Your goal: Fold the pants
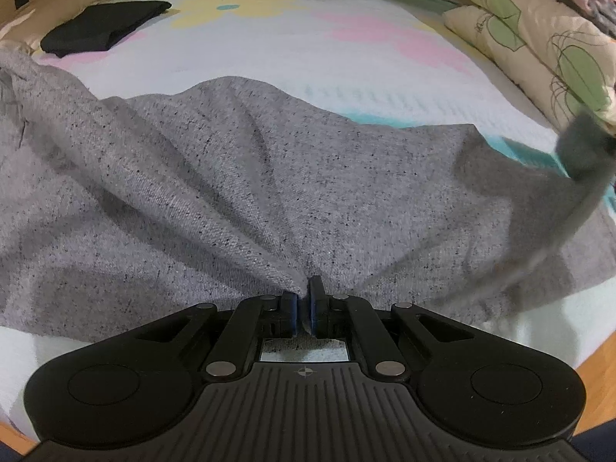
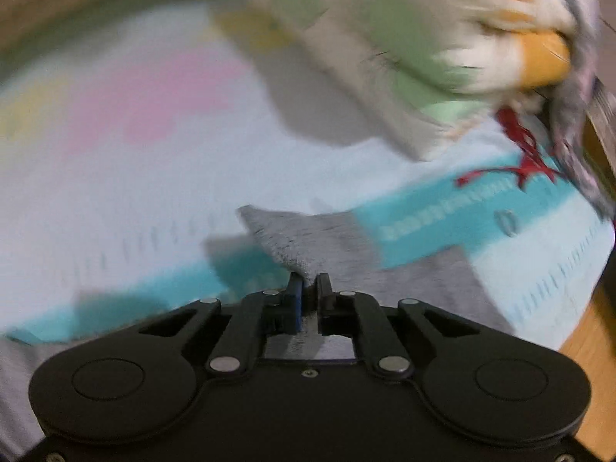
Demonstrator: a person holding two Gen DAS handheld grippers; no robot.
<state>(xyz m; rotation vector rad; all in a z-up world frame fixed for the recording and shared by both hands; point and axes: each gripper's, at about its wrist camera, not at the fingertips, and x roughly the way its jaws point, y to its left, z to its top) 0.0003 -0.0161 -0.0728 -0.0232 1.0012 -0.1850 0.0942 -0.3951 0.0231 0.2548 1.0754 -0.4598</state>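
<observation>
The grey speckled pants (image 1: 238, 177) lie spread and wrinkled across the pastel bed cover (image 1: 292, 54). My left gripper (image 1: 305, 288) is shut on a pinched ridge of the pants at their near edge. In the left wrist view a lifted end of the pants (image 1: 577, 161) hangs blurred at the far right. My right gripper (image 2: 308, 283) is shut on a corner of the pants (image 2: 292, 238) and holds it above the cover; that view is motion-blurred.
A folded black garment (image 1: 104, 27) lies at the back left of the bed. Cream pillows with green leaf print (image 1: 539, 42) are stacked at the right, also in the right wrist view (image 2: 404, 38). Wooden floor (image 2: 589, 331) shows beyond the bed's edge.
</observation>
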